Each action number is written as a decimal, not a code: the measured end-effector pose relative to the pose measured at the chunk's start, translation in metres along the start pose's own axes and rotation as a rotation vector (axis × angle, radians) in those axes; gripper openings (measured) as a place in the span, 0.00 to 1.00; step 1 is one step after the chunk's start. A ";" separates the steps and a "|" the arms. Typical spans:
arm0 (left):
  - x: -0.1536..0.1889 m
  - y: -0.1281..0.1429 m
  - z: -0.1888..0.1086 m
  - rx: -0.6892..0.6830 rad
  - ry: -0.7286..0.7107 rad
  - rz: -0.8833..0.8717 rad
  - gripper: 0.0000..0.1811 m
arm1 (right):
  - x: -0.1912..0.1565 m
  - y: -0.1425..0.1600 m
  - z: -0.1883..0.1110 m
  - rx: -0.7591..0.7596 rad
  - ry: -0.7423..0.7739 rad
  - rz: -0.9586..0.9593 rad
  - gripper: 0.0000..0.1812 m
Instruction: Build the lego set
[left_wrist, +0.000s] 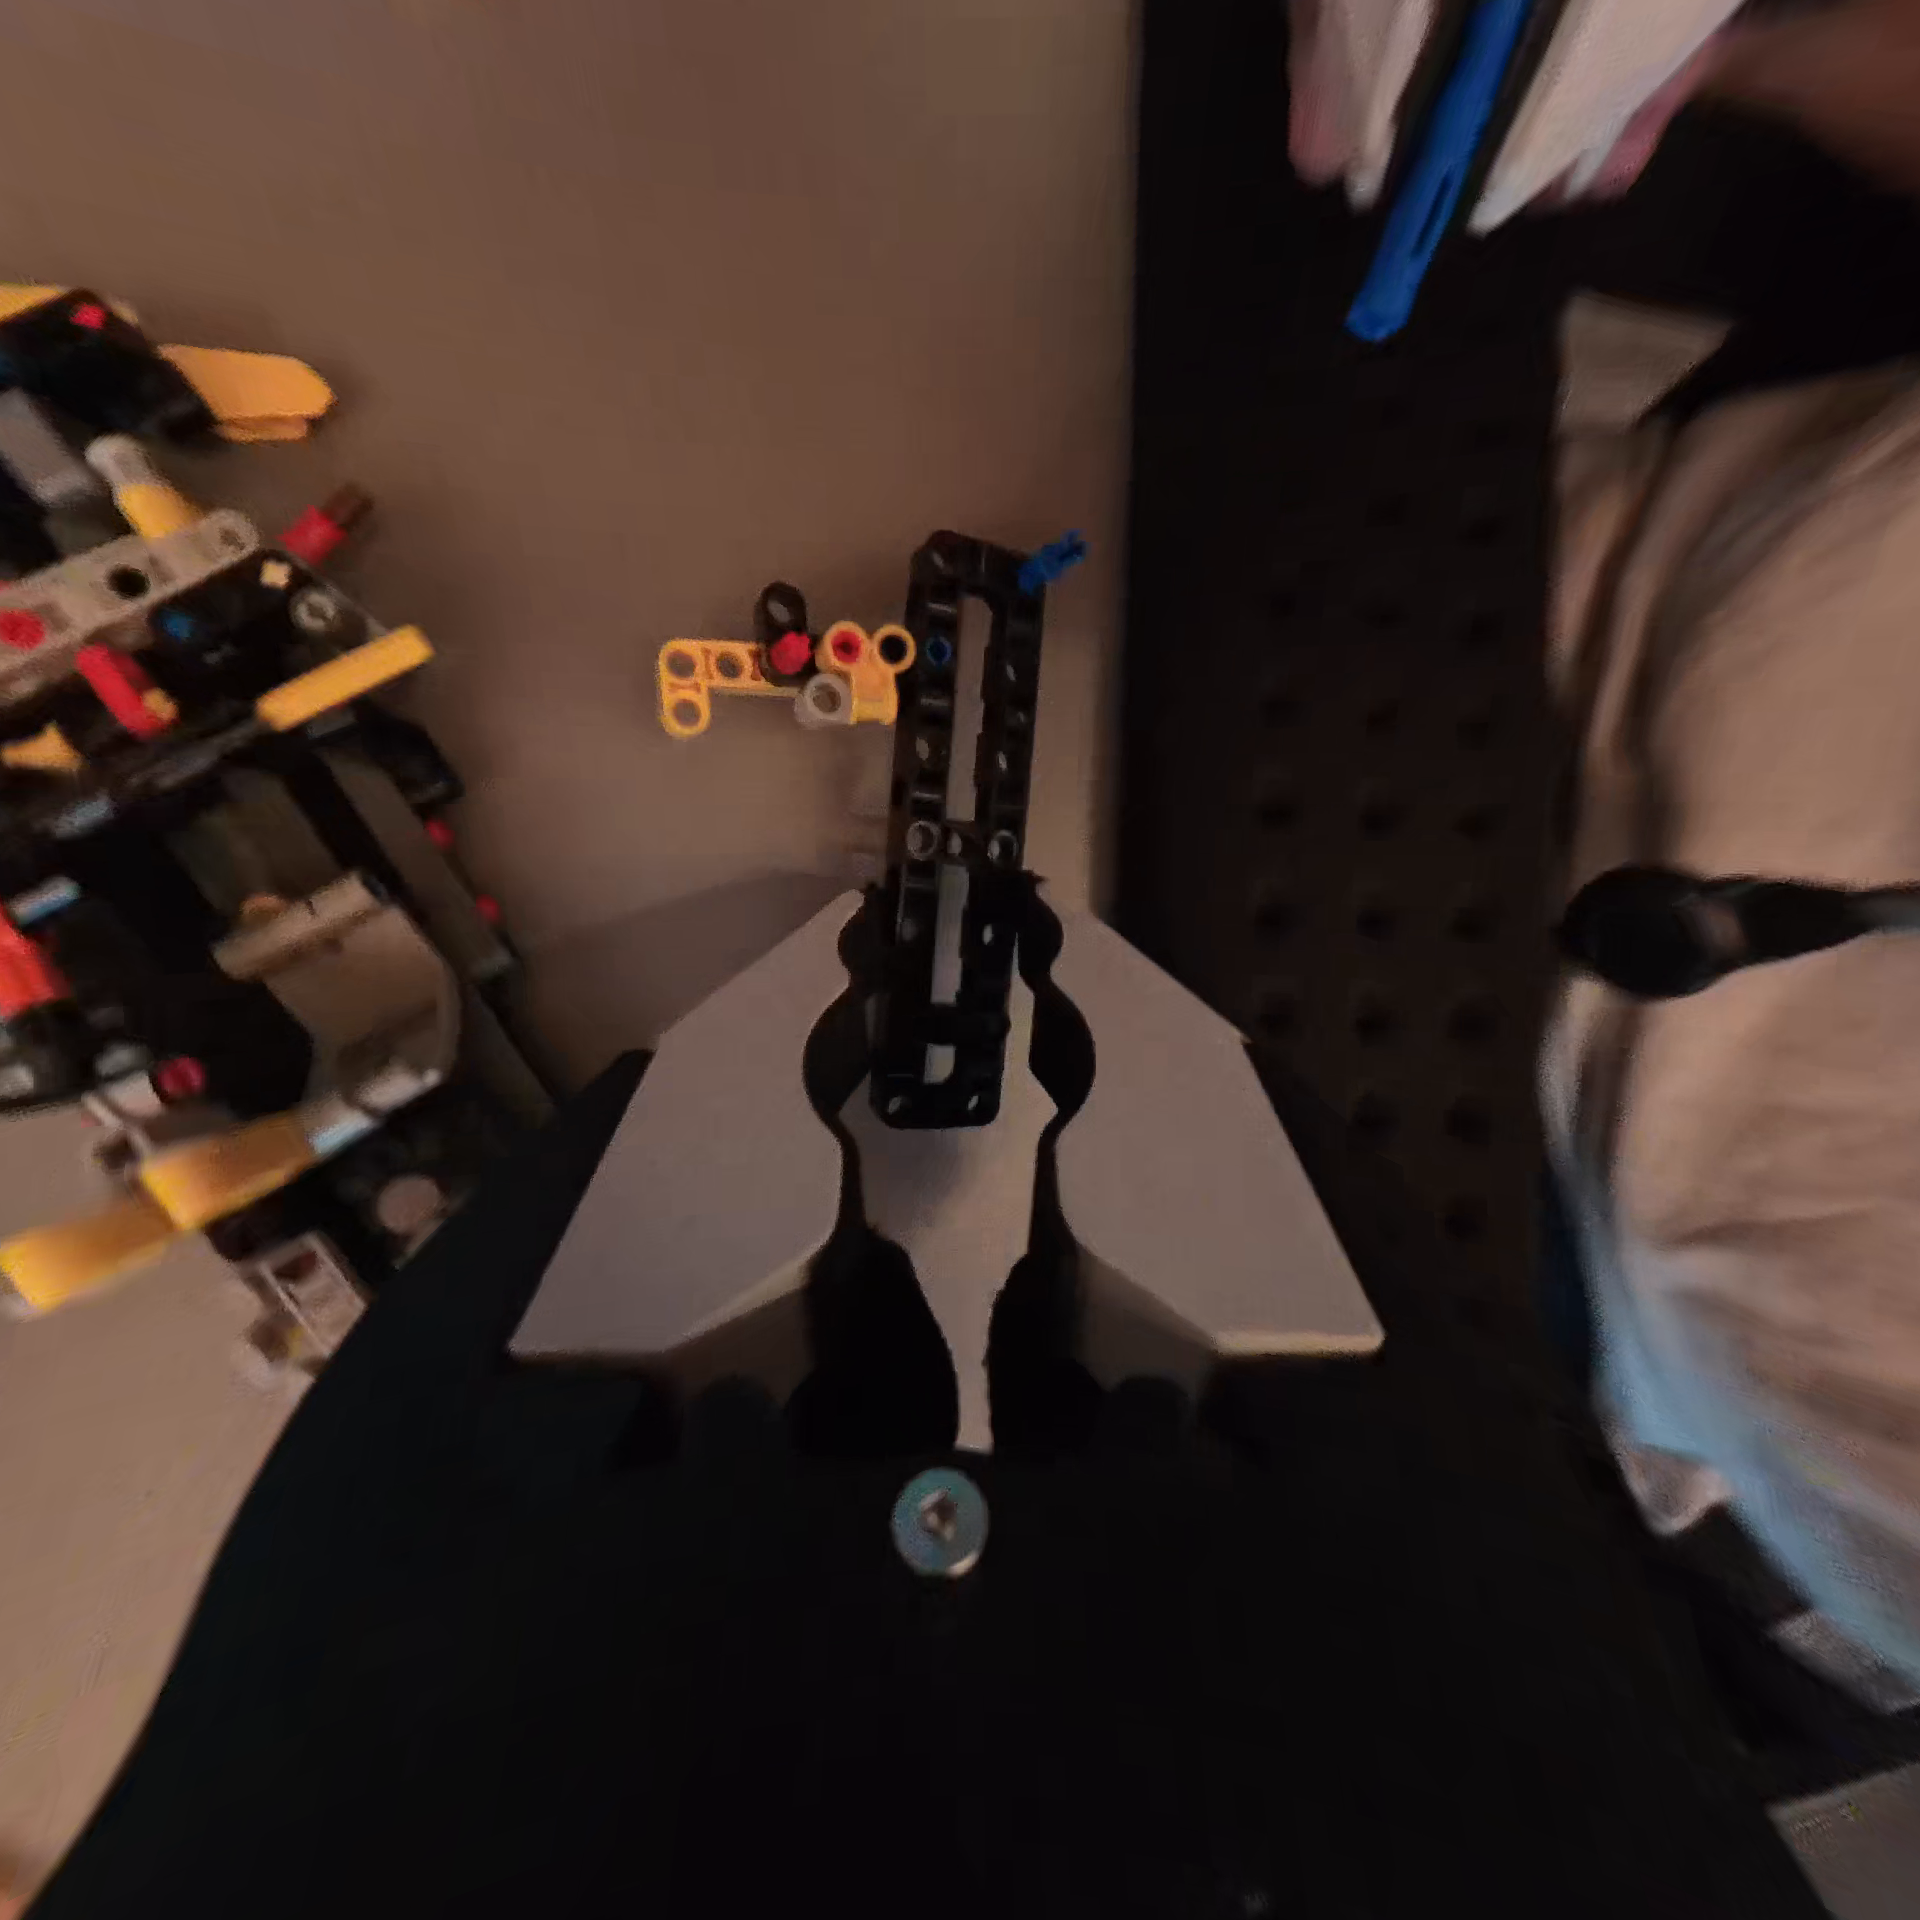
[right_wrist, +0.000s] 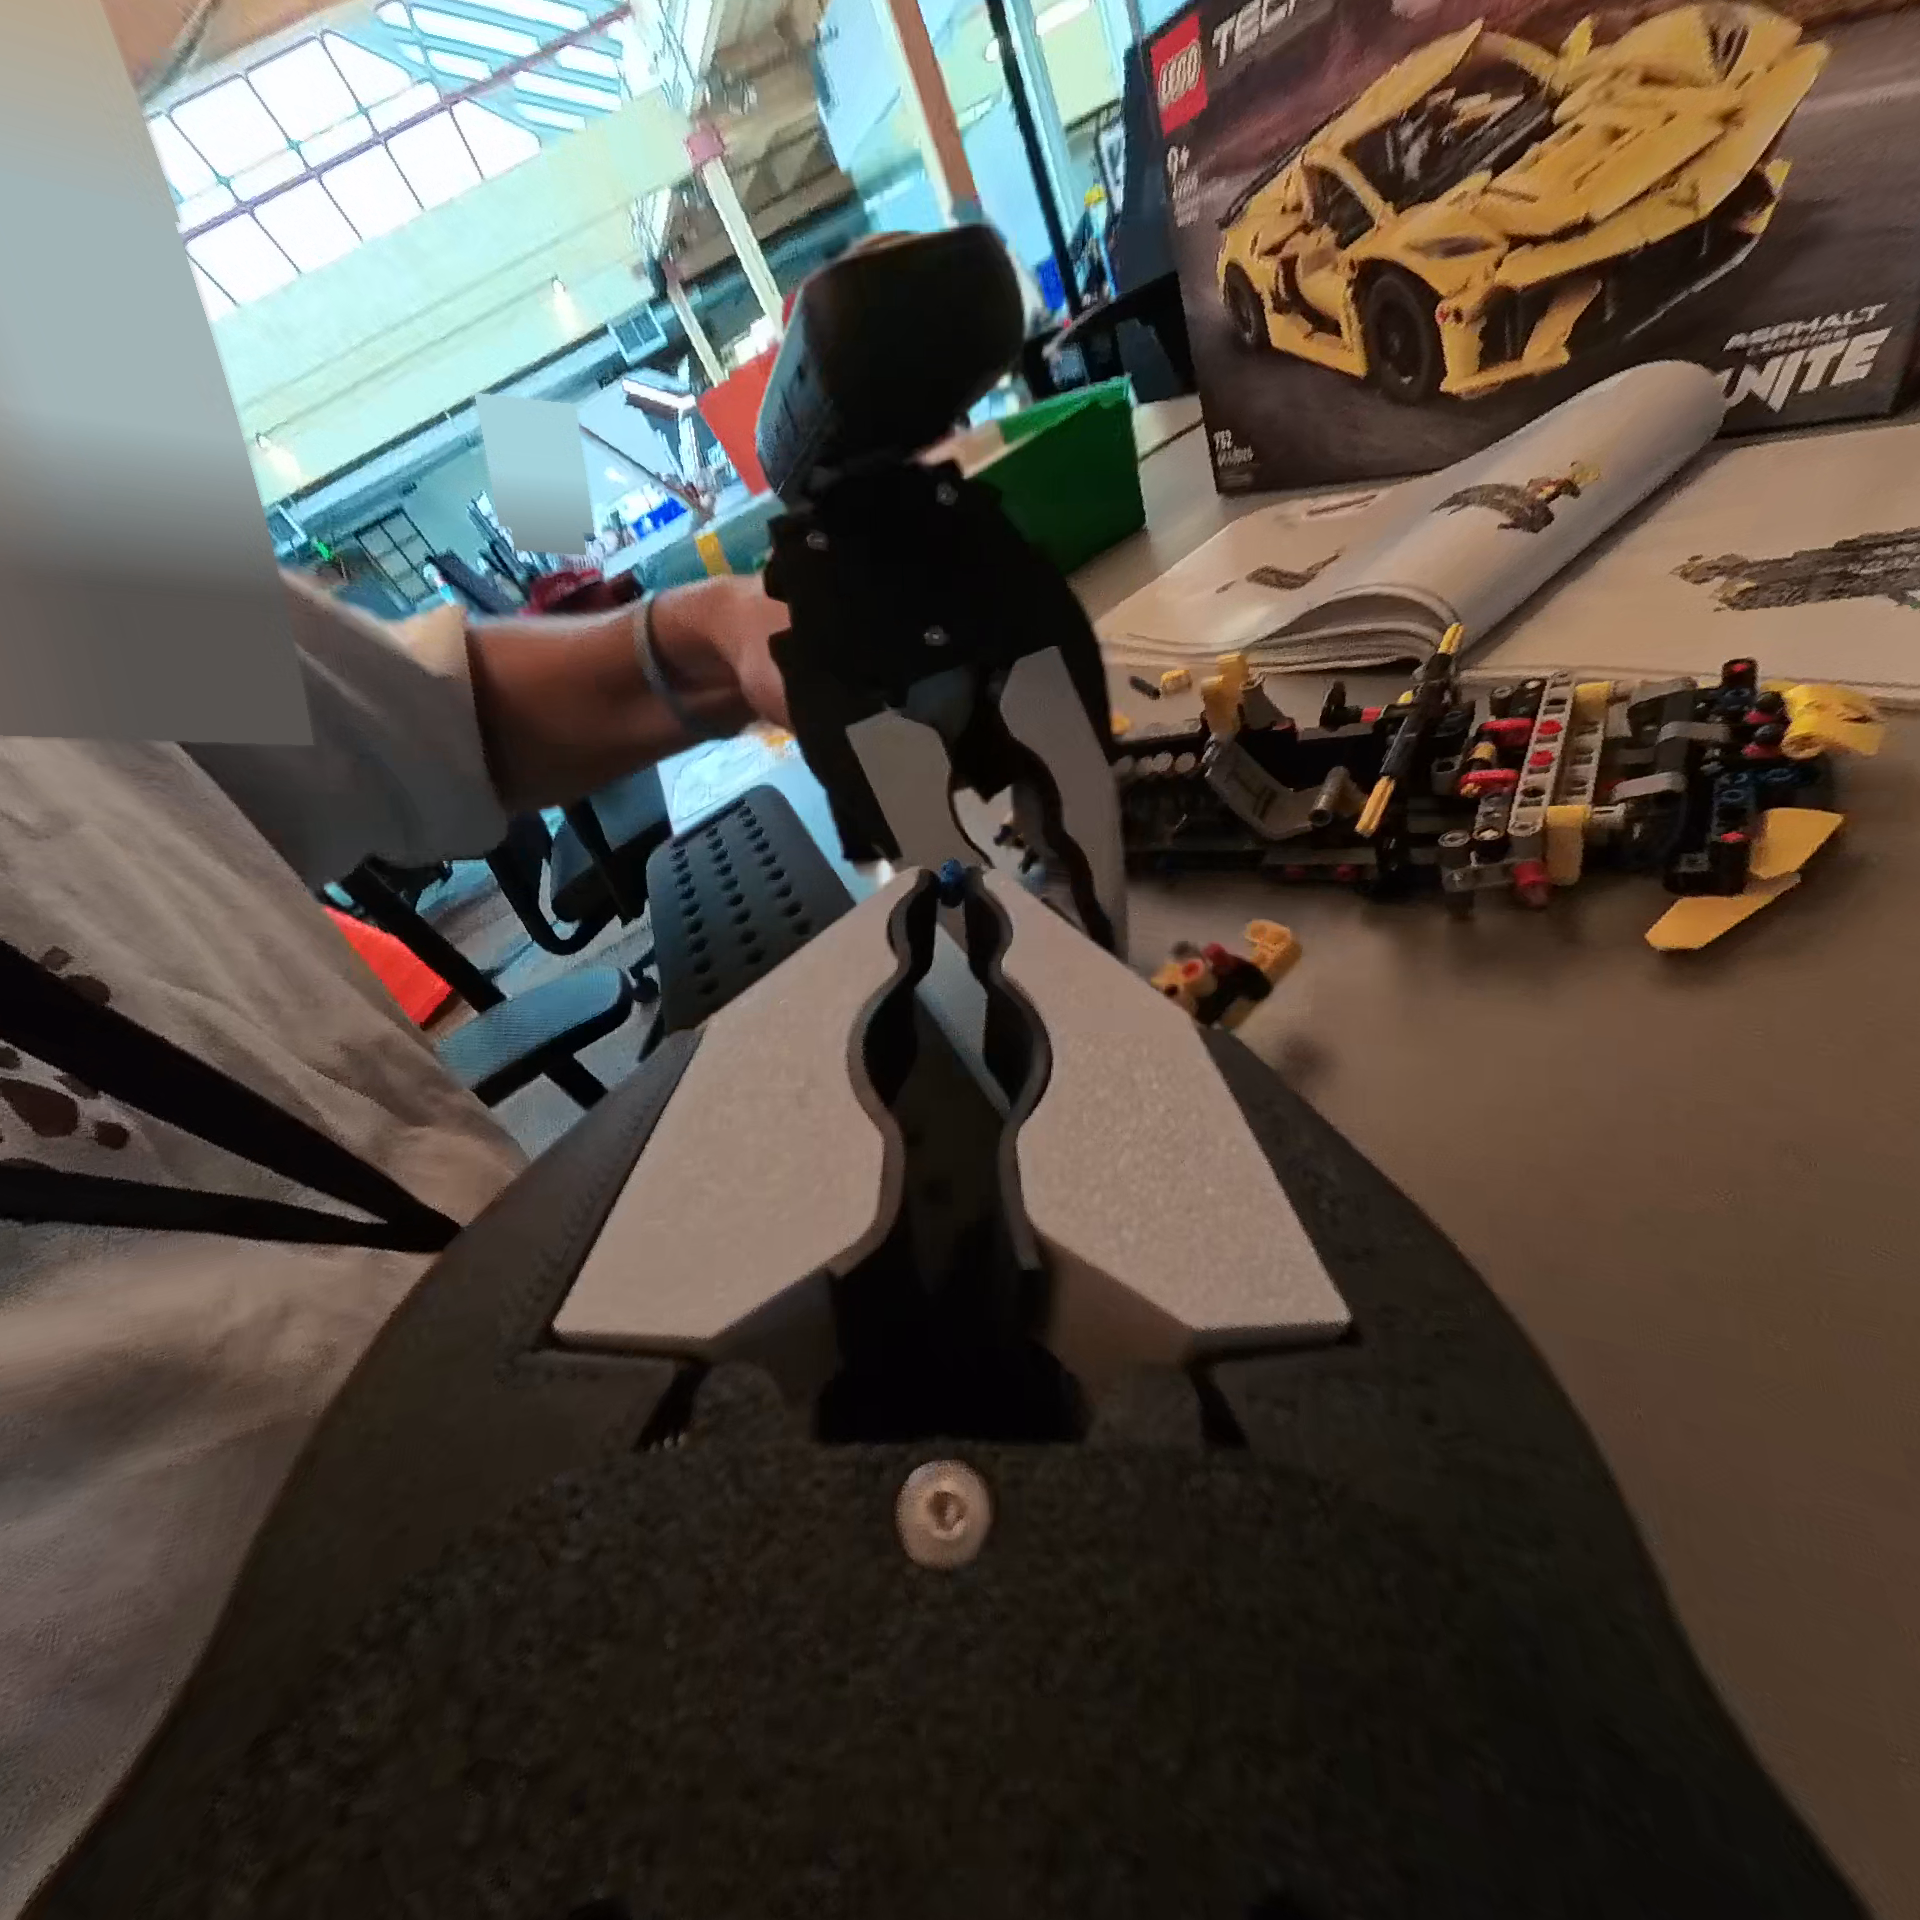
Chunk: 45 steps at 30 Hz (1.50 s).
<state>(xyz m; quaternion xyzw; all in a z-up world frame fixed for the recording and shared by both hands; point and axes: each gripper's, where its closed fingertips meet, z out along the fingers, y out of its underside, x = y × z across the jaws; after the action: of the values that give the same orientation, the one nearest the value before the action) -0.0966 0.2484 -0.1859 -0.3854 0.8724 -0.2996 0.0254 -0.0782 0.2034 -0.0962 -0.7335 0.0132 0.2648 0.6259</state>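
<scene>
In the left wrist view my left gripper (left_wrist: 951, 904) points down at the table and is shut on a long black frame (left_wrist: 971, 707). A blue pin (left_wrist: 1051, 566) sticks out of the frame's far end. A small yellow, red and black sub-assembly (left_wrist: 779, 670) lies just left of the frame. The part-built car chassis (left_wrist: 177, 779) is at the far left. In the right wrist view my right gripper (right_wrist: 951, 883) is shut on a small blue pin (right_wrist: 951, 871), close to the left gripper's fingers (right_wrist: 1070, 790). The chassis (right_wrist: 1507, 800) and the sub-assembly (right_wrist: 1226, 971) lie to the right.
The set's box (right_wrist: 1507, 229) and an open instruction booklet (right_wrist: 1403, 561) stand behind the chassis. A black perforated chair (left_wrist: 1340, 727) is beside the table edge. A person's arm (right_wrist: 603, 675) holds the left gripper. A blurred white shape with a blue streak (left_wrist: 1423, 208) is at the top right. There is about 10 centimeters between the tips of the two grippers.
</scene>
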 end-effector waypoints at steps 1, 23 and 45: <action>0.005 -0.005 -0.008 0.049 0.016 -0.063 0.15 | 0.000 -0.003 -0.002 0.025 -0.004 0.007 0.02; 0.072 0.021 -0.004 0.213 -0.305 -0.188 0.19 | 0.000 -0.012 -0.010 0.099 -0.031 0.045 0.02; -0.009 -0.041 -0.048 0.525 -0.887 0.076 0.15 | 0.025 -0.001 0.023 -0.085 0.446 -0.383 0.02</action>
<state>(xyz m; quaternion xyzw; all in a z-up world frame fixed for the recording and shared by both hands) -0.0763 0.2572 -0.1265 -0.4239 0.6867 -0.3150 0.4995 -0.0655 0.2330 -0.1075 -0.7881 0.0008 -0.0255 0.6150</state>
